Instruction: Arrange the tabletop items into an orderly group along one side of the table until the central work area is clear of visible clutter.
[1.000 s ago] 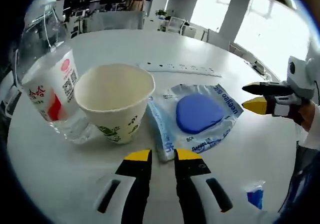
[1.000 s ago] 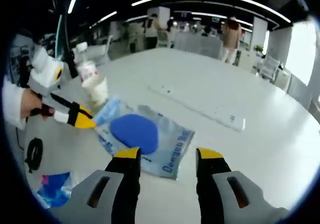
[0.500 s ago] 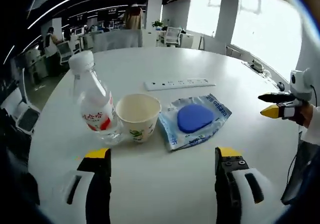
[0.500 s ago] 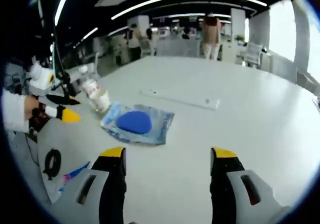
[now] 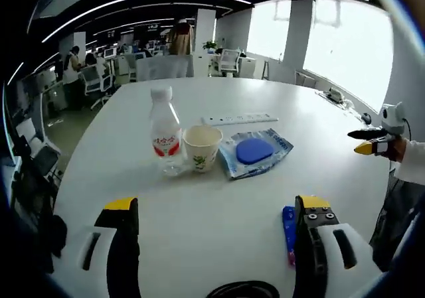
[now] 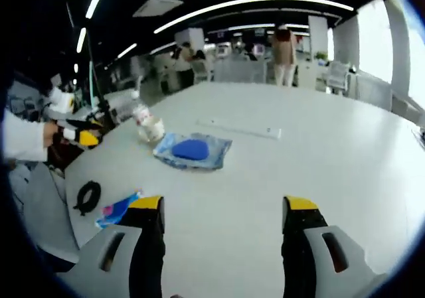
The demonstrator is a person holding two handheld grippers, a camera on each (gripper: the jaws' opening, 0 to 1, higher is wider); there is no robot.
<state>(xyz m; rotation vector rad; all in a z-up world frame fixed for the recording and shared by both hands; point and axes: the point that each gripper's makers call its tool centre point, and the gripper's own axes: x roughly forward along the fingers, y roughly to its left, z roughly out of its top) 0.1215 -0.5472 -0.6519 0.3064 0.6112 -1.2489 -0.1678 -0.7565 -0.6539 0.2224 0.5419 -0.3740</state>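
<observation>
Both the left gripper (image 5: 216, 208) and right gripper (image 6: 222, 208) are hovering with fingers apart, holding nothing. The water bottle (image 5: 165, 133), paper cup (image 5: 202, 147) and blue pouch (image 5: 255, 152) are sitting grouped mid-worktop (image 5: 199, 205); the small blue packet (image 5: 288, 228) at the near edge probably needs collecting next.

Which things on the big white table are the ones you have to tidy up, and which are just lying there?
To tidy:
water bottle
paper cup
clear packet with a blue pad
small blue wrapper
black ring

Just there:
white power strip lying farther back
office chairs beyond the table
</observation>
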